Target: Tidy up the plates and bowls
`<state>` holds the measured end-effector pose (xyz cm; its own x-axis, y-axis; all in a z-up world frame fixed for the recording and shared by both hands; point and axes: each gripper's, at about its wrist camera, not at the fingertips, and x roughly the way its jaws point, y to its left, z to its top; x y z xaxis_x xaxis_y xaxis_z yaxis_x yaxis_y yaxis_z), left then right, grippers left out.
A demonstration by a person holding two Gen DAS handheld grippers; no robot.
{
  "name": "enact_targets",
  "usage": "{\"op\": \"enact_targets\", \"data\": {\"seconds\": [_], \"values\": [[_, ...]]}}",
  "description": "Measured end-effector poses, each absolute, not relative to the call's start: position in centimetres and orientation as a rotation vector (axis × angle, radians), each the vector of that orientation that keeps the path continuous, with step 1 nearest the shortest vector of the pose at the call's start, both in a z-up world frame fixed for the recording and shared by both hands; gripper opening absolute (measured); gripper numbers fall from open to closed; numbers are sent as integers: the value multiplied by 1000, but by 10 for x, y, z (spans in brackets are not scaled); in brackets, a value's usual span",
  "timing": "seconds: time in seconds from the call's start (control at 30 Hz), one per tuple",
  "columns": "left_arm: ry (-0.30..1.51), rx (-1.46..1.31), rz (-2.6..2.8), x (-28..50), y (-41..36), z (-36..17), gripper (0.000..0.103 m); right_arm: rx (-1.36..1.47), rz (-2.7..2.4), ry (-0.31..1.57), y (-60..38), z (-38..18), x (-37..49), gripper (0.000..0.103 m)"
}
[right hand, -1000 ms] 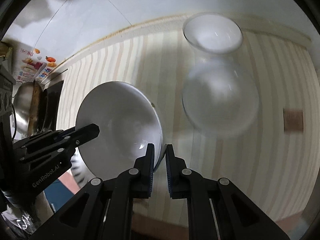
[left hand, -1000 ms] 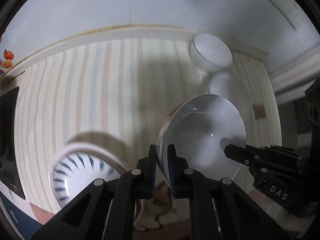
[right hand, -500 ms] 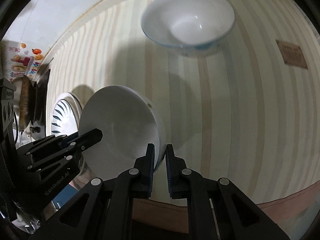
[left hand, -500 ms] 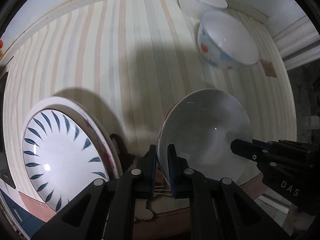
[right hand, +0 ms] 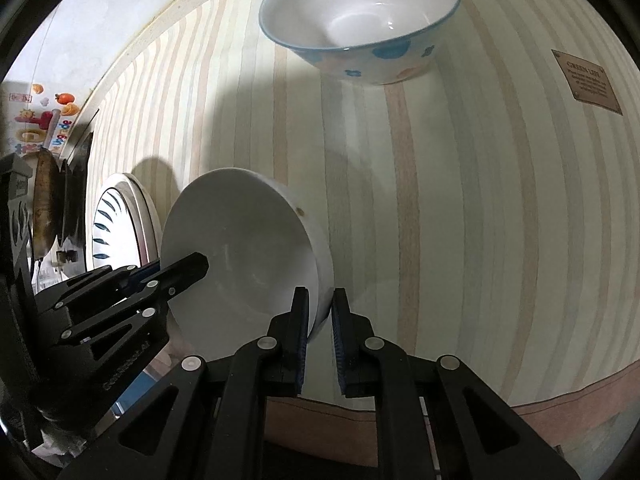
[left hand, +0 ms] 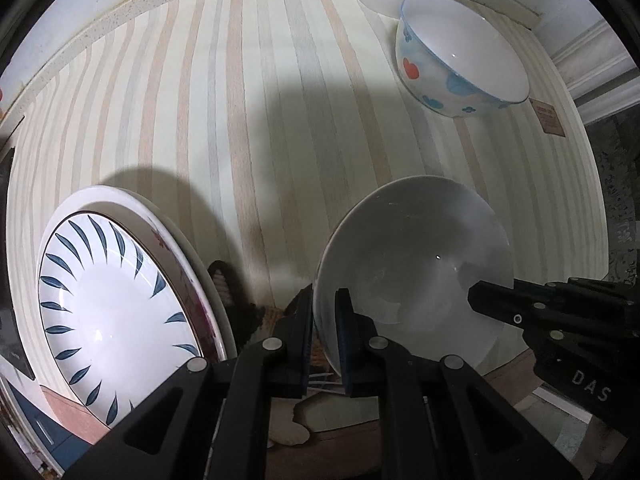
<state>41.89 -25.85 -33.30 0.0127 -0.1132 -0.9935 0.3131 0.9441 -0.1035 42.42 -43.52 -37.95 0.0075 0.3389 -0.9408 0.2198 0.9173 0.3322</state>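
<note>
Sitting low over the striped table (left hand: 248, 128), the white bowl (left hand: 416, 264) is pinched at its rim by the left gripper (left hand: 324, 336) — jaws narrow, clamped on it. The right gripper (right hand: 320, 336) straddles the opposite rim, its jaws just eased apart. A floral bowl (right hand: 360, 24) sits further back — stacked plates (left hand: 116, 312) lie to the left.

Close downward wrist views, shared bowl (left hand: 416, 264)
</note>
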Motion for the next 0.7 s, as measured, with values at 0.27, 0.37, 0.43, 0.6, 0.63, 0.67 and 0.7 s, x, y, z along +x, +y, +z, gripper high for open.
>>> {"op": "enact_targets", "data": {"seconds": [0.27, 0.37, 0.43, 0.6, 0.63, 0.67, 0.7], "values": [[1459, 148, -298, 422, -239, -271, 13, 499, 117, 1551, -467, -344, 429, 25], [1388, 122, -313, 436, -243, -240, 24, 546, 78, 1465, -494, -319, 436, 42], [1352, 103, -345, 456, -253, -230, 33, 583, 52, 1413, -516, -309, 447, 47], [1405, 39, -411, 517, -288, -255, 34, 665, -23, 1354, -556, -321, 480, 47], [1431, 27, -420, 531, -297, -265, 33, 688, -27, 1350, -561, -326, 486, 47], [1445, 21, -428, 535, -302, -271, 34, 702, -35, 1349, -564, -331, 491, 47], [1465, 28, -428, 544, -310, -280, 33, 709, -49, 1353, -568, -337, 496, 47]]}}
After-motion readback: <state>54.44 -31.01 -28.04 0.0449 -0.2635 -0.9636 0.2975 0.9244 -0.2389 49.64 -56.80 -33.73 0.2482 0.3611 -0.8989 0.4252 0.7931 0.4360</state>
